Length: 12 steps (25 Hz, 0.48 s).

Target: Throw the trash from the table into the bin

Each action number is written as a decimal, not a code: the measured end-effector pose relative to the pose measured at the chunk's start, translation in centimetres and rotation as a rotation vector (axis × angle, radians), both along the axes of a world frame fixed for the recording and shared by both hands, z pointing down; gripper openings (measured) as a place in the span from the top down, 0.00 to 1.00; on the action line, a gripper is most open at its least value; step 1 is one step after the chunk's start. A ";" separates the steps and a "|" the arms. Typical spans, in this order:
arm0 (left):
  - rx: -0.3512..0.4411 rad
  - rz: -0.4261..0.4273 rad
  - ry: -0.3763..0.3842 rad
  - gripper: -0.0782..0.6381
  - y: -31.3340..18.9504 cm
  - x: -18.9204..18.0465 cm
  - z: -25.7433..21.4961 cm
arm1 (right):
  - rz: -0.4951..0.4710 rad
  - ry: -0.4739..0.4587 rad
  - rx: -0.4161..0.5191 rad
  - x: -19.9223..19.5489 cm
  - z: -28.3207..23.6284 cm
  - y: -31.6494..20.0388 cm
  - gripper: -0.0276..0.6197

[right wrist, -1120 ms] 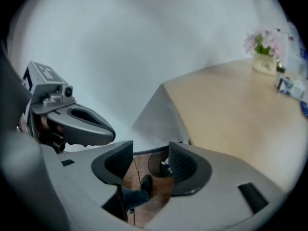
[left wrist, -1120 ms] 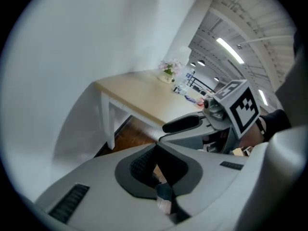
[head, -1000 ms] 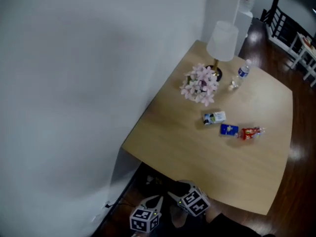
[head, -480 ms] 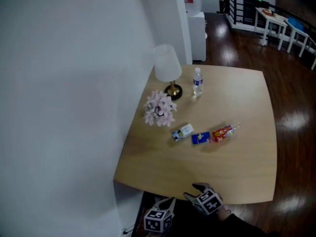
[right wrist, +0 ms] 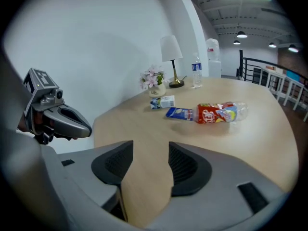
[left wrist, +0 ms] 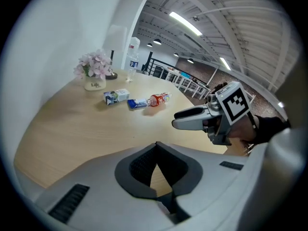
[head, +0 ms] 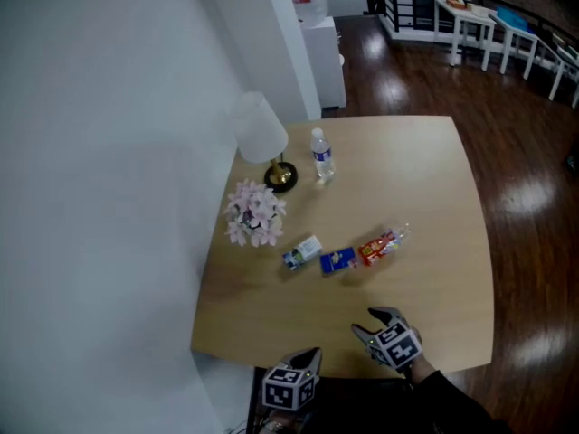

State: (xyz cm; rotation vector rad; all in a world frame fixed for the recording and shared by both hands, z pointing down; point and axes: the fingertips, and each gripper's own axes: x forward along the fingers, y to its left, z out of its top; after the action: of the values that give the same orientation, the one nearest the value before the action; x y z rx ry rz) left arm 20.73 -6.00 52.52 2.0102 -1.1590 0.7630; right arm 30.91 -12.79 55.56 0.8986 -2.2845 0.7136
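Nearest, both grippers sit at the near edge of the pale wooden surface [head: 434, 206], angled down and across it toward the litter, which reads as an approach posture rather than a grasp. The left gripper [head: 312, 355] has its jaws pressed together at the tips with nothing between them; it looks like the spare hand for now. The right gripper [head: 366, 322] has its jaws spread with only bare wood showing in the gap, so it holds nothing, and it seems the one made ready to take the first piece.

Further in, about mid-surface, the trash lies in a short row, well apart from either gripper: a small white-and-blue carton [head: 301, 251] on its side, a flat blue wrapper [head: 337, 260] just beside it, and a crushed clear plastic bottle with a red label [head: 382, 245] touching or nearly touching the wrapper. Lying flat and loose, they should lift easily, the wrapper least so.

Beyond them, along the wall side, stand a pot of pink flowers [head: 253, 213], a lamp with a white shade and brass foot [head: 262, 134], and an upright clear water bottle [head: 321, 155]; set upright and tidy, these are probably meant to stay. No bin shows in any view, so nothing has been thrown away yet.
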 end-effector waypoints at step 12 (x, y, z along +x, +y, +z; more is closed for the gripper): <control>-0.036 0.026 -0.024 0.88 -3.6 3.4 0.9 | -0.171 0.263 0.267 7.5 -0.3 -14.9 0.37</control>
State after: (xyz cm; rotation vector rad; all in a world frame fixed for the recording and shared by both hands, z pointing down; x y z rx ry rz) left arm 24.11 -9.61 53.38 1.9950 -1.1274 0.8175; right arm 38.38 -27.64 55.22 0.8456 -2.2140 0.2042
